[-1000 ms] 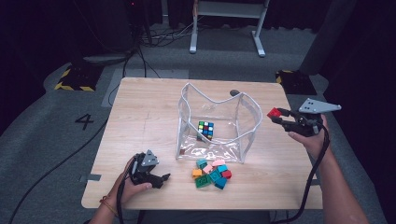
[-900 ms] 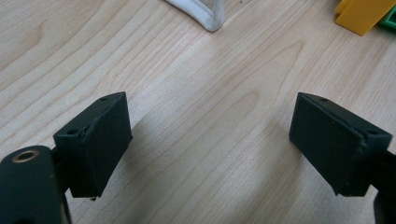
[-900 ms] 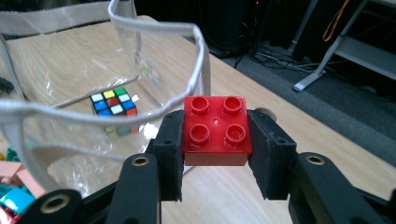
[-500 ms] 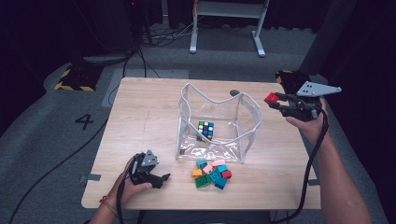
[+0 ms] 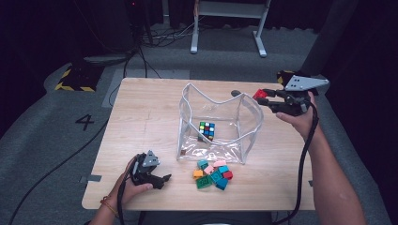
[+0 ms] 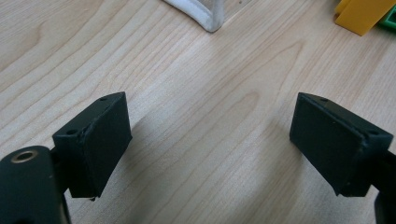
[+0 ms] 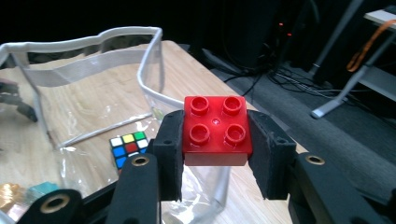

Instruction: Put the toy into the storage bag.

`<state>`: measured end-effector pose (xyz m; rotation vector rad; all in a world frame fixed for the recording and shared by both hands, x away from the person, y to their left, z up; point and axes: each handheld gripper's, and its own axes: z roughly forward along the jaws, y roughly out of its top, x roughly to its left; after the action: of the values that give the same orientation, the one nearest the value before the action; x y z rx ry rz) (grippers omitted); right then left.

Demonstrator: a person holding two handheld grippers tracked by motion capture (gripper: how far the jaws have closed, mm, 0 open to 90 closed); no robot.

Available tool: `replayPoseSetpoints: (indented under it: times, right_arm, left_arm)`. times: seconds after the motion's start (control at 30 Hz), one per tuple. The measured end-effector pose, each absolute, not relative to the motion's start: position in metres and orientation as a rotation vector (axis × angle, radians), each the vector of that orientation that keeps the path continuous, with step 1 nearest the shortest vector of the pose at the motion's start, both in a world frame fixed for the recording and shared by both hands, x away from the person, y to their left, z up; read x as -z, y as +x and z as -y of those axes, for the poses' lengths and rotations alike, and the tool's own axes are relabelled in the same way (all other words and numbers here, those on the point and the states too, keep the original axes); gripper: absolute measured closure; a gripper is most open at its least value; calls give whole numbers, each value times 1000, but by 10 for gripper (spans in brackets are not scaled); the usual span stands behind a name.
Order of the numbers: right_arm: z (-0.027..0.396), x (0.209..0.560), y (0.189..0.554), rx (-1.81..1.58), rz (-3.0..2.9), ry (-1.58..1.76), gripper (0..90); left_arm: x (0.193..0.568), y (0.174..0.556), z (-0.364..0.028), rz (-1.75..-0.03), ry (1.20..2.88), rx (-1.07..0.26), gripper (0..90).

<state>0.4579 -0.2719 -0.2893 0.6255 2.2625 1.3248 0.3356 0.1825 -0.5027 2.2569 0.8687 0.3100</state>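
Right gripper view — right gripper (image 7: pixel 215 156) clamps red brick (image 7: pixel 216 130) beside clear bag (image 7: pixel 154 60).

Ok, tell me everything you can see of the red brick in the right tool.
The red brick is a square, glossy plastic building block with four round studs on top in a two-by-two grid. It sits level, studs up, clamped on two opposite sides by the right tool's black padded jaws. It is held in the air beside the clear bag's rim, touching nothing else.

Bright tabletop, dark, perhaps underexposed surroundings
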Motion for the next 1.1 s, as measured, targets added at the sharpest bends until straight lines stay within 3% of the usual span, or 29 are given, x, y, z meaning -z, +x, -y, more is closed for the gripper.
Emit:
replayPoseSetpoints:
  times: [1.1]
  right_arm:
    - [175, 303, 481, -1104, -2629, 249, 591]
  left_arm:
    - [503, 336, -183, -867, 2261, -311, 127]
